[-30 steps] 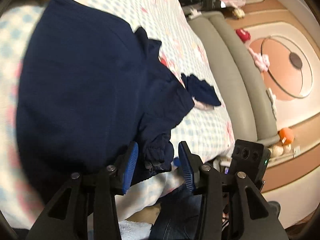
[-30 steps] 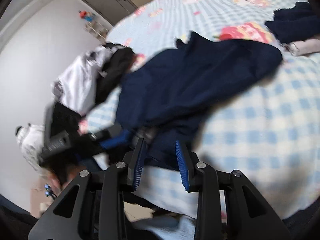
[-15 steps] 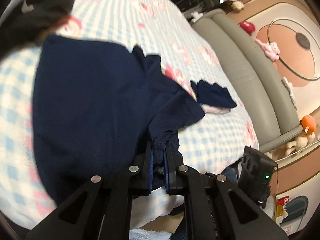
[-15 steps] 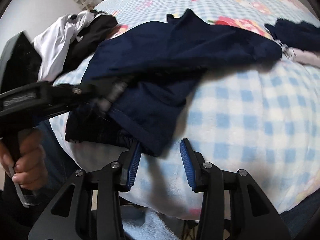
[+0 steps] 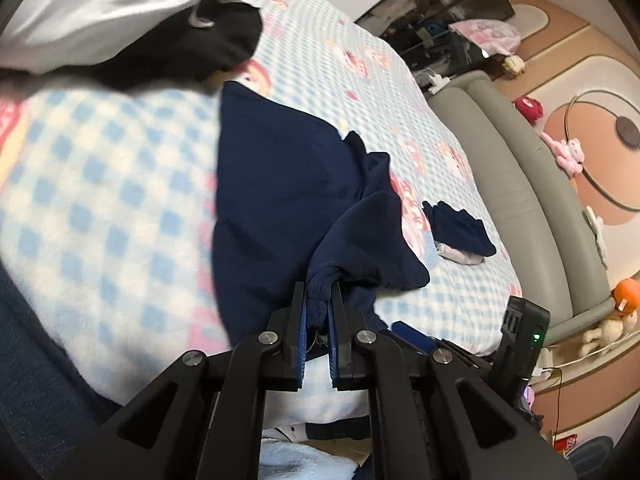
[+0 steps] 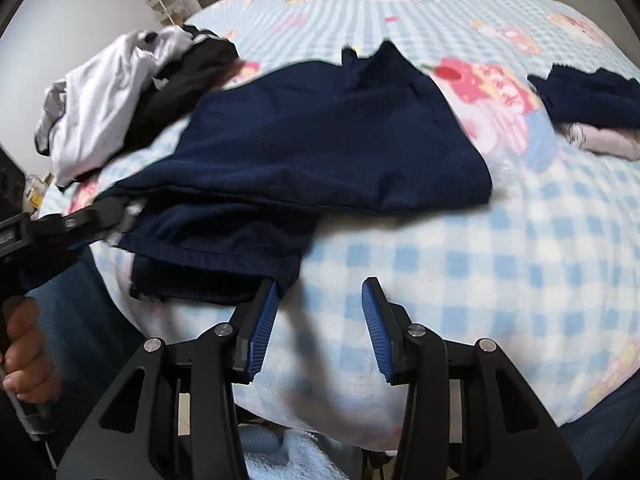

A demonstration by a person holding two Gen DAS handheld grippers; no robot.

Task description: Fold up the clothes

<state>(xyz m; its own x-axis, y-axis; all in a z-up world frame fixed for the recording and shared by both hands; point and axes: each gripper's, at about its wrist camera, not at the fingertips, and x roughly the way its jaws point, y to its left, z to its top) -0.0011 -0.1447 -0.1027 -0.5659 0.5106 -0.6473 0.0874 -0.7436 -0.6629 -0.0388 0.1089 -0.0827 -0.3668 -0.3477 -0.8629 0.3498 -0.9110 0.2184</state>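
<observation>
A navy garment lies spread on a blue-checked bed. My left gripper is shut on a bunched, gathered edge of it near the bed's front edge, and it shows in the right wrist view at the left, with a person's hand holding it. My right gripper hovers over bare blanket just right of the garment's near hem. Its jaws are opening and nothing is between them; the left fingertip sits at the hem's corner.
A heap of white and black clothes lies at the far left of the bed. A small dark piece on a pale one sits at the right. A grey padded headboard borders the bed.
My left gripper closed on the garment's gathered edge and pulled it, folding the near part over. The right gripper drew off the garment to the right and its jaws widened.
</observation>
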